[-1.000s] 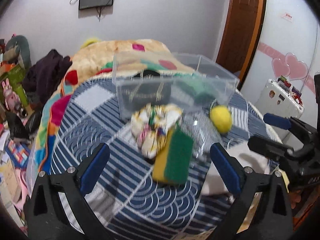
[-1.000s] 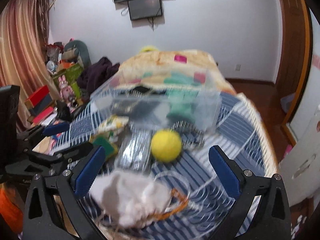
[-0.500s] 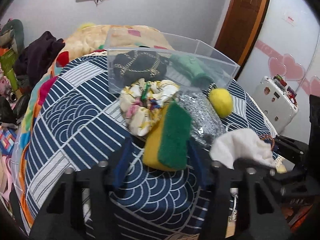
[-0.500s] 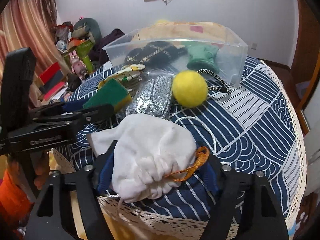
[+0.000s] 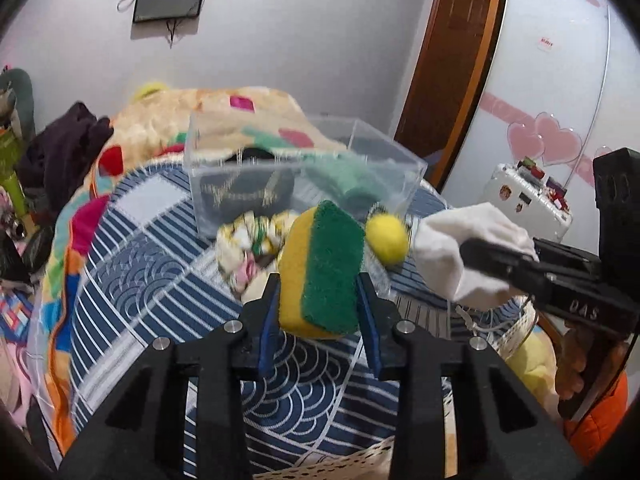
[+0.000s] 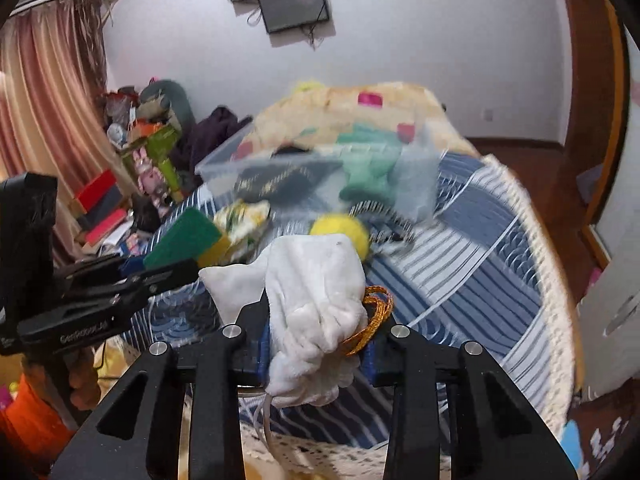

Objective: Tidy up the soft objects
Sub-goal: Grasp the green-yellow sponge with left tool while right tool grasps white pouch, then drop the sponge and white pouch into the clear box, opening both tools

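My left gripper (image 5: 318, 308) is shut on a yellow and green sponge (image 5: 320, 268) and holds it above the table; the sponge also shows in the right wrist view (image 6: 186, 240). My right gripper (image 6: 318, 344) is shut on a white plush pouch (image 6: 312, 300) with an orange cord, lifted off the table; the pouch also shows in the left wrist view (image 5: 464, 252). A clear plastic bin (image 5: 296, 176) stands behind, holding a black item and a green one. A yellow ball (image 5: 386, 236) and a floral scrunchie (image 5: 248, 240) lie in front of the bin.
The round table wears a blue patterned cloth (image 5: 160, 280) with a lace rim (image 6: 556, 280). A bed with a patchwork blanket (image 5: 208, 108) is behind it. Clutter (image 6: 132, 168) stands at the left, a white suitcase (image 5: 528, 200) at the right.
Both grippers have closed, the left on the sponge and the right on the white pouch, and both have lifted their loads off the table.
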Demonstrator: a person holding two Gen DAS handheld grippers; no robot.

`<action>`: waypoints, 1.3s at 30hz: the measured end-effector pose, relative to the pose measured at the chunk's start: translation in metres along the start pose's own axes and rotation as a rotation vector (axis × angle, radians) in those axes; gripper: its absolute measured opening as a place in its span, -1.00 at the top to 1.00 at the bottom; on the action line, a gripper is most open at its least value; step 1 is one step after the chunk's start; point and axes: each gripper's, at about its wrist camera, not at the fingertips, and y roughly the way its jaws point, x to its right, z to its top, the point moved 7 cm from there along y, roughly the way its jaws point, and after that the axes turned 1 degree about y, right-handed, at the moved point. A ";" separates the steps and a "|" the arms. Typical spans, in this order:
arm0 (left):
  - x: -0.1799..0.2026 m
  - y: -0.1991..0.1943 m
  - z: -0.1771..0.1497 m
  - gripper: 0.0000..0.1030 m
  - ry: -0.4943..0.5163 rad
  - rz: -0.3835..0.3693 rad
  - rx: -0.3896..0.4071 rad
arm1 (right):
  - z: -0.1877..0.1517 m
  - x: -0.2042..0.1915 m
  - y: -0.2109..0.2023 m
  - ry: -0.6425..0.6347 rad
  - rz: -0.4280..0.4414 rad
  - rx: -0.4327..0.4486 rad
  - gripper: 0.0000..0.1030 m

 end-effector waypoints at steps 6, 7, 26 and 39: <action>-0.008 -0.014 0.033 0.30 0.002 0.040 0.086 | 0.036 0.005 -0.015 -0.011 -0.031 0.111 0.40; -0.010 -0.016 0.038 0.30 0.000 0.043 0.097 | 0.041 0.005 -0.016 -0.015 -0.037 0.125 0.40; -0.048 0.028 0.112 0.30 -0.026 0.117 0.153 | 0.131 0.001 0.013 -0.065 -0.127 0.291 0.39; -0.049 0.094 0.106 0.30 0.068 0.182 0.028 | 0.113 0.009 0.093 -0.095 -0.128 0.067 0.39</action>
